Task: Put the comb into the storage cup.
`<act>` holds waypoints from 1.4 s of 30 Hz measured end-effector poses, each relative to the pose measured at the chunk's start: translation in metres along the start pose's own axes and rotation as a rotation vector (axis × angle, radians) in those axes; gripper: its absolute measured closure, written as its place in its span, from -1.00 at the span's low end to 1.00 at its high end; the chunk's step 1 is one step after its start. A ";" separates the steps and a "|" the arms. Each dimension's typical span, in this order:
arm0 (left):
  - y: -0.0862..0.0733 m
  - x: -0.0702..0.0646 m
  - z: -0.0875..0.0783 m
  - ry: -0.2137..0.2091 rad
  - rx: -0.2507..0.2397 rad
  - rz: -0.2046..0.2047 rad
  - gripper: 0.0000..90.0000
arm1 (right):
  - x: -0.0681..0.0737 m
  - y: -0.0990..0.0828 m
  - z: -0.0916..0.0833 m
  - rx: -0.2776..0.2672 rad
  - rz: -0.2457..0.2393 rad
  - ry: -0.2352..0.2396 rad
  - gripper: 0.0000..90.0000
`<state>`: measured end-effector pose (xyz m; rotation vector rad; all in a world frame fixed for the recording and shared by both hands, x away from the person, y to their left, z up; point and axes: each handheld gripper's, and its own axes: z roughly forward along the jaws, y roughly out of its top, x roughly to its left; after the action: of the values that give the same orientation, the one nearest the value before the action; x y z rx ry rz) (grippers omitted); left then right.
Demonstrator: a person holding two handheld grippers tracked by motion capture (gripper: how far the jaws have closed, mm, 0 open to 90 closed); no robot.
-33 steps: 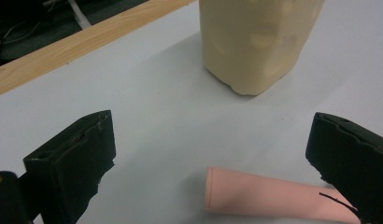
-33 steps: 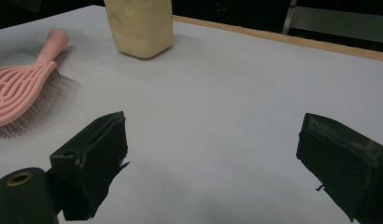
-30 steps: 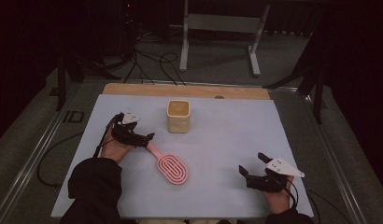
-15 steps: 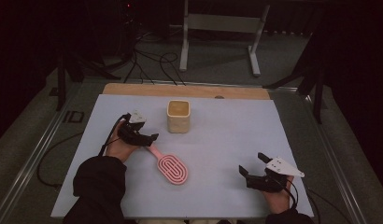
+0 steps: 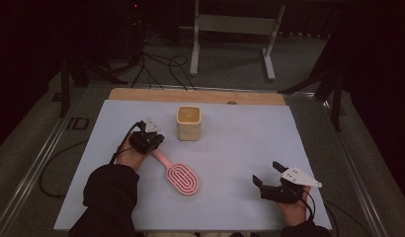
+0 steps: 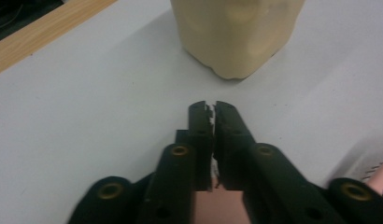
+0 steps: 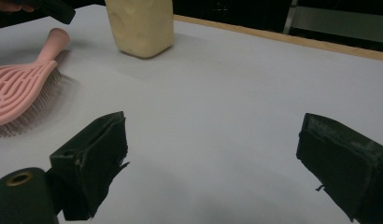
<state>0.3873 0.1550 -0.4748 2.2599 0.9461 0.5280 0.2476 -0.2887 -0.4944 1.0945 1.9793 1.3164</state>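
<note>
A pink hairbrush [image 5: 182,178] lies bristles down on the white table cover [image 5: 240,148], its handle [image 5: 160,157] pointing up-left toward my left gripper [image 5: 153,139]. That gripper hovers at the handle's end and points at the cream cup [image 5: 188,122]. Its jaws have just been closing and their tips [image 6: 213,108] now meet with nothing between them. A strip of pink [image 6: 217,205] shows under the jaw roots; whether it touches them I cannot tell. My right gripper [image 5: 269,174] rests at the front right, open and holding nothing [image 7: 213,149]. The right gripper view also holds the hairbrush [image 7: 21,88] and the cup [image 7: 140,25].
A wooden strip [image 5: 195,96] borders the far edge of the cover. Beyond the table stand a metal frame [image 5: 230,34] and loose cables [image 5: 156,64] on the floor. Open cover lies between the cup and my right gripper.
The left gripper's jaws have gone from wide open to shut, and the hand has edged slightly right toward the cup. The right gripper, the brush and the cup have stayed put.
</note>
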 end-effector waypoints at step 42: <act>-0.063 -0.039 -0.044 -0.052 0.053 -0.081 0.99 | 0.000 0.000 0.000 0.002 -0.002 -0.001 -0.81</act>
<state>0.3056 0.1779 -0.4907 2.2600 1.0319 0.4116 0.2476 -0.2886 -0.4942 1.0940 1.9803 1.3128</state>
